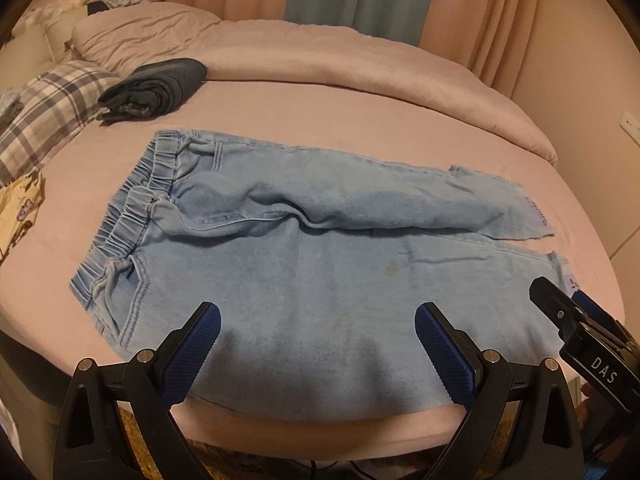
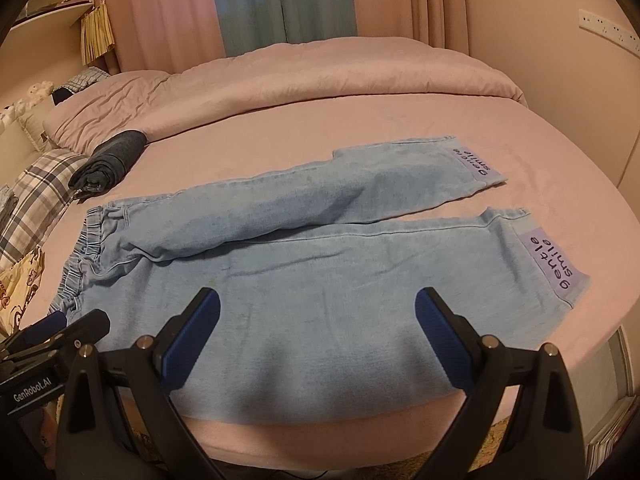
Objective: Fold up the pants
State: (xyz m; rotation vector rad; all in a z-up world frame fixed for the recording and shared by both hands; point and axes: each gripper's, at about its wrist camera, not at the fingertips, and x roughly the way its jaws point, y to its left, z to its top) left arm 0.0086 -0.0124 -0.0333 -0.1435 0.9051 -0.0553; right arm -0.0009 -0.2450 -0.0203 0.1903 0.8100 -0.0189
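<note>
1. We hold the left gripper [image 1: 316,350] and the right gripper [image 2: 318,344] with jaws spread wide and empty, above the near leg of the light-blue pants [image 1: 304,264], which lie flat on the bed [image 1: 360,92].
2. Pinching one layer only may drag the near leg askew.
3. The far leg's wrinkle may fold in.

The pants [image 2: 304,248] lie flat on the bed [image 2: 560,184], waistband to the left, leg ends to the right. Both grippers, left gripper [image 1: 316,344] and right gripper [image 2: 318,330], hang over the near leg. Behind-left lies a folded garment [image 2: 108,160], beside a pillow [image 2: 32,196].
</note>
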